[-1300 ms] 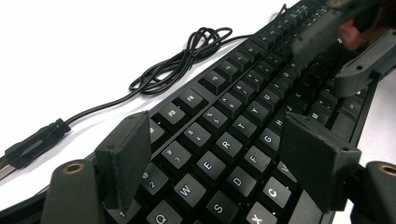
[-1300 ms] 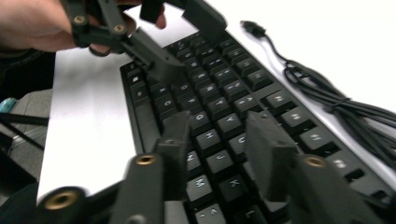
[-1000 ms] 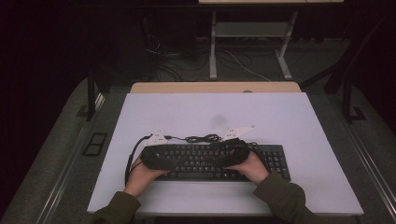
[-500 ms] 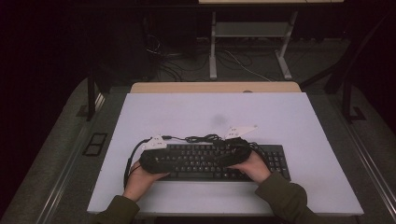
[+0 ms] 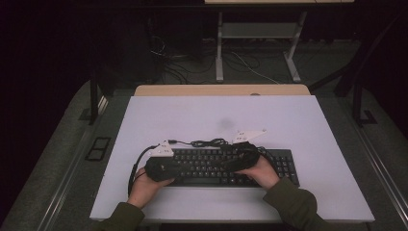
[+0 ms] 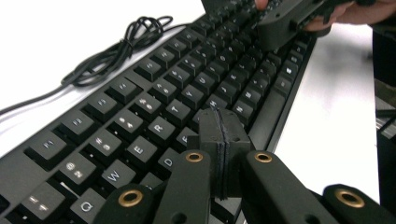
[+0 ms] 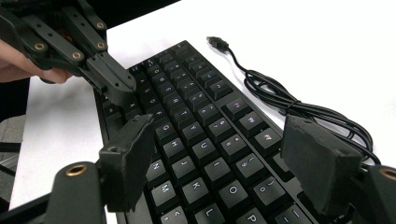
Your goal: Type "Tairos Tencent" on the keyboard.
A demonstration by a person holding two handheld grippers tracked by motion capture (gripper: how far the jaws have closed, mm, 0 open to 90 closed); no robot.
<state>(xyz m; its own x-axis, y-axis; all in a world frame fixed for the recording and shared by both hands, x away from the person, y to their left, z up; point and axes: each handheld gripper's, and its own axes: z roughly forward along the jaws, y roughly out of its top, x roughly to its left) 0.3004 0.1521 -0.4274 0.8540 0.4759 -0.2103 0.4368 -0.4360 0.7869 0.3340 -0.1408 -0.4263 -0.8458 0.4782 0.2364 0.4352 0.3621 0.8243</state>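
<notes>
A black keyboard (image 5: pixel 281 161) lies near the front of the white table, with its cable (image 5: pixel 207 143) bundled just behind it. My left gripper (image 5: pixel 192 168) hovers over the left-middle keys. Its jaws have just been closing and now stand shut, pads (image 6: pixel 219 135) pressed together with nothing between them, just above the letter keys (image 6: pixel 154 98). My right gripper (image 7: pixel 224 154) is open over the right-hand letter keys (image 7: pixel 196 121), with nothing held. The right gripper view has the left gripper (image 7: pixel 119 91) low over the keys. The left gripper view has the right gripper (image 6: pixel 285 21) at the keyboard's far end.
The cable (image 7: pixel 280 98) ends in a loose USB plug (image 7: pixel 217 43) on the white table top (image 5: pixel 288 125). A wooden desk edge (image 5: pixel 221 90) adjoins the table's back. Beyond it, desk legs and cables stand on the dark floor.
Both hands hold their place over the keyboard. The keyboard and its cable have not shifted.
</notes>
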